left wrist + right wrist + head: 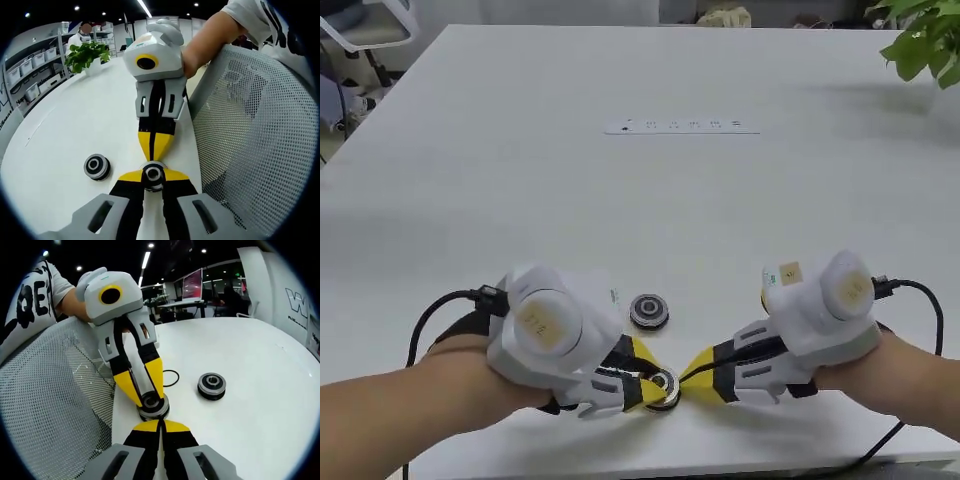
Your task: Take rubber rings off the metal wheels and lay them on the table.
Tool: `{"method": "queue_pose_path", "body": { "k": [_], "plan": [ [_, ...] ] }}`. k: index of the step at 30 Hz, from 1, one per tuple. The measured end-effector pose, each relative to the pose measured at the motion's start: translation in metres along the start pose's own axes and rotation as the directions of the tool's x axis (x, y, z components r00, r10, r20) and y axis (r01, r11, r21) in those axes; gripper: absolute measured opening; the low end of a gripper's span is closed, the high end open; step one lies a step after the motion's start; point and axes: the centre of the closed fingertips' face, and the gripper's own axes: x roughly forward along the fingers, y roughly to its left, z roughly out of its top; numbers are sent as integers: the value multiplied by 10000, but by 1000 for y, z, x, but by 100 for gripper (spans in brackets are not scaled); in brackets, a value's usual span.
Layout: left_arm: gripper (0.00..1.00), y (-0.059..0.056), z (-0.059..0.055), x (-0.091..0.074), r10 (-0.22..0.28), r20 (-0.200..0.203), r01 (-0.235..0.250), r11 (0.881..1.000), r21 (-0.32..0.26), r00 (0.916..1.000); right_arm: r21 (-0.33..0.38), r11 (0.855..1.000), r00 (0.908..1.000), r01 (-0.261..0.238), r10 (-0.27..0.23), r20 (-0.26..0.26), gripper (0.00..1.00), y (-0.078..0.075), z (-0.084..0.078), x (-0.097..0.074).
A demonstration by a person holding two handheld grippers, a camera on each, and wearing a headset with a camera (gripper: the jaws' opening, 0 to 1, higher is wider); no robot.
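The left gripper (646, 382) is clamped on a metal wheel (663, 384) at the near table edge, apparently to anchor it. The right gripper (694, 374) meets that wheel from 3 o'clock with its jaws pressed narrow at the rim, probably to nip the rubber. Whether it has a grip on the rubber cannot be confirmed.

- The white table (620, 200) carries the work.
- A mesh chair back (250, 125) crowds the near side.
- A plant (920, 40) stands at 2 o'clock.
- A socket strip (682, 126) lies at 12 o'clock.
- A second wheel (649, 311) sits just beyond the held one, also at 12 o'clock.
- A loose rubber ring (170, 378) lies flat nearby.
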Motion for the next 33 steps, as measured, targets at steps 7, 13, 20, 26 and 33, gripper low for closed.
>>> {"method": "queue_pose_path", "body": {
  "k": [7,13,20,26,33],
  "plan": [
    [8,-1,-2,-2,-153,-38,153,9998,-144,9999,2,10000,10000,-56,56,27,0,1,0,1],
    [7,-2,-3,-2,-144,-63,144,9999,-12,9999,7,10000,10000,-73,73,35,0,1,1,1],
    [7,-2,-2,-1,-48,-37,48,10000,59,10000,614,9980,9994,-134,114,332,0,-1,3,-2],
    [7,0,0,0,88,19,-88,9999,52,10000,1605,9869,9965,-158,23,838,0,-6,5,-5],
    [7,3,1,2,210,131,-210,9998,26,9997,2212,9750,9930,-233,-32,1185,0,-9,8,-8]
  ]
}}
